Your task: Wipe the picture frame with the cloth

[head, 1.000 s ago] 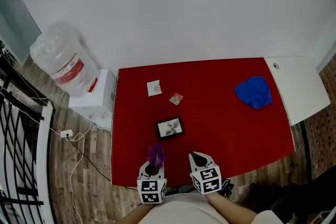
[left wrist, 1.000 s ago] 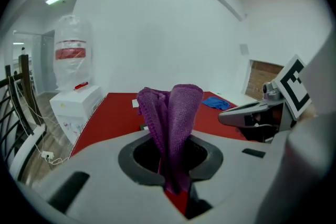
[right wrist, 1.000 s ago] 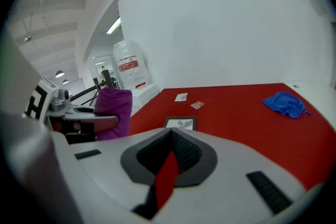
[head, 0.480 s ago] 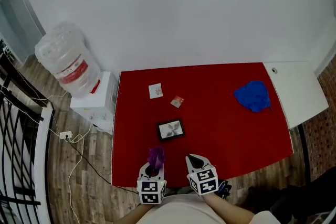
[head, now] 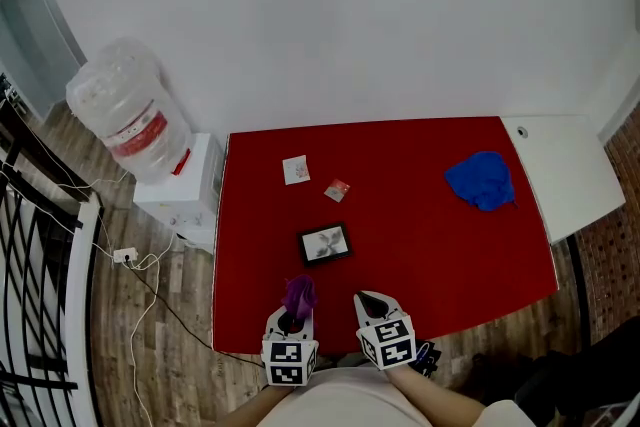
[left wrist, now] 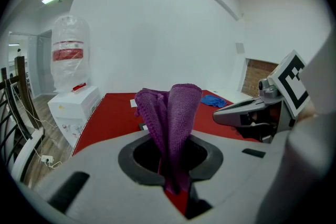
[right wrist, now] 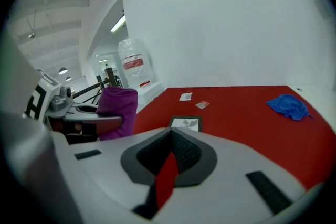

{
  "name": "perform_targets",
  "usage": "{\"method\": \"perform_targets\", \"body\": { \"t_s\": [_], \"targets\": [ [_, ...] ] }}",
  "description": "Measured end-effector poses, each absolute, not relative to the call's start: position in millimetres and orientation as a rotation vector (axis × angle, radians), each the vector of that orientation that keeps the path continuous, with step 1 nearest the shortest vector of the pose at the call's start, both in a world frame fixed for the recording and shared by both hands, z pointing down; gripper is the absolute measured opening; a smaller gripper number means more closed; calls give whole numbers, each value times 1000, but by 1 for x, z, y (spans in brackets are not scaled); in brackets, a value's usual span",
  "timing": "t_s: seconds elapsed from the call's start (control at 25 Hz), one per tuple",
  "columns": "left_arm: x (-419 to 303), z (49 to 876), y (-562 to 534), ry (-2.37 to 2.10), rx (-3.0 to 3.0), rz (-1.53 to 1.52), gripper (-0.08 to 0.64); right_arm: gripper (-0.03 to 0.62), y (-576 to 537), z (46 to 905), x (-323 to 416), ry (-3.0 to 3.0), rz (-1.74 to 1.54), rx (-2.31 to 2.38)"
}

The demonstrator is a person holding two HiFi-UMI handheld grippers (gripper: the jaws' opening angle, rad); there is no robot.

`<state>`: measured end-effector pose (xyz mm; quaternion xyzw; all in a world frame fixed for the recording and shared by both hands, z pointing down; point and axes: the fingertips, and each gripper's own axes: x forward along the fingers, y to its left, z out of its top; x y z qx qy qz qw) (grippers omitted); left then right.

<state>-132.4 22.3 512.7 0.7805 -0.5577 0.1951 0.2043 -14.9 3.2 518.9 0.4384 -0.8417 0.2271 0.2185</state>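
Observation:
A small black picture frame (head: 324,244) with a white floral picture lies flat on the red table (head: 420,235), left of centre; it also shows in the right gripper view (right wrist: 186,123). My left gripper (head: 294,310) is shut on a purple cloth (left wrist: 170,115), which sticks up between its jaws near the table's front edge. The purple cloth (head: 298,293) hangs a short way in front of the frame. My right gripper (head: 372,303) sits beside it, shut, with nothing between its jaws.
A blue cloth (head: 482,180) lies at the table's right. A white card (head: 294,170) and a small red packet (head: 337,188) lie behind the frame. A water dispenser with its bottle (head: 125,120) stands left of the table; a white side table (head: 565,170) adjoins the right.
Both grippers have stayed near the front edge, the right one drifting slightly left. The head view has shifted a little, so the table sits a touch lower in view.

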Motion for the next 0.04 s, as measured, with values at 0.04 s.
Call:
{"method": "perform_targets", "body": {
  "t_s": [0.04],
  "targets": [
    [-132, 513, 22, -1555, 2177, 543, 61, 3, 3, 519, -15, -2330, 627, 1213]
  ]
}}
